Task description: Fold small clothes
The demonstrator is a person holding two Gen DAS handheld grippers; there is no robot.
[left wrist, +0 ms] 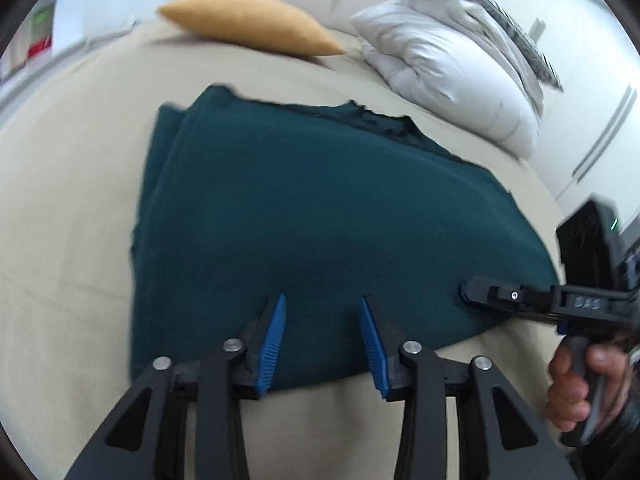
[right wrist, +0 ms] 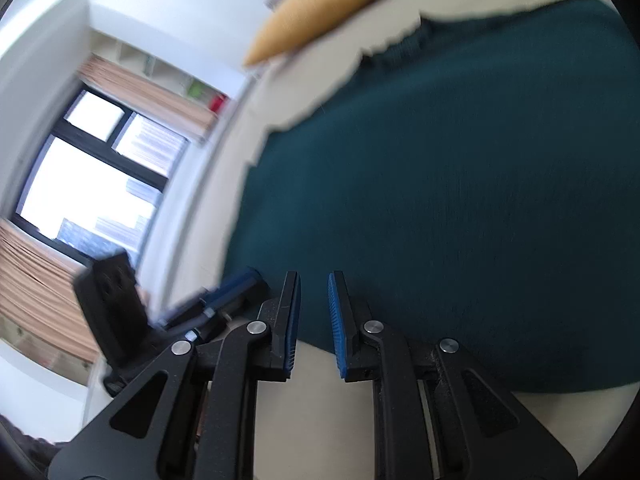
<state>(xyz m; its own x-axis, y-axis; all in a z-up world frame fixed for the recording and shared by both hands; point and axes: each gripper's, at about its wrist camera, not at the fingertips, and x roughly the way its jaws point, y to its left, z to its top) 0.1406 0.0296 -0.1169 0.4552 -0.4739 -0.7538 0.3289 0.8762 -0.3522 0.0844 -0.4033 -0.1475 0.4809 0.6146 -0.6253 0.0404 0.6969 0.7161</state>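
Note:
A dark teal garment (left wrist: 320, 208) lies folded flat on the beige bed (left wrist: 72, 208), with a doubled edge along its left side. My left gripper (left wrist: 322, 304) is open and empty, its blue pads over the garment's near edge. The right gripper (left wrist: 472, 294) comes in from the right in the left wrist view, its fingers low over the garment's right corner. In the right wrist view the right gripper (right wrist: 314, 280) is open and empty above the teal garment's (right wrist: 460, 200) near edge. The left gripper (right wrist: 236, 280) shows blurred at its left.
A mustard cushion (left wrist: 248, 22) lies at the far side of the bed, and it also shows in the right wrist view (right wrist: 316, 12). A white duvet (left wrist: 448, 72) is bunched at the far right. A window (right wrist: 88, 176) with curtains is at the left.

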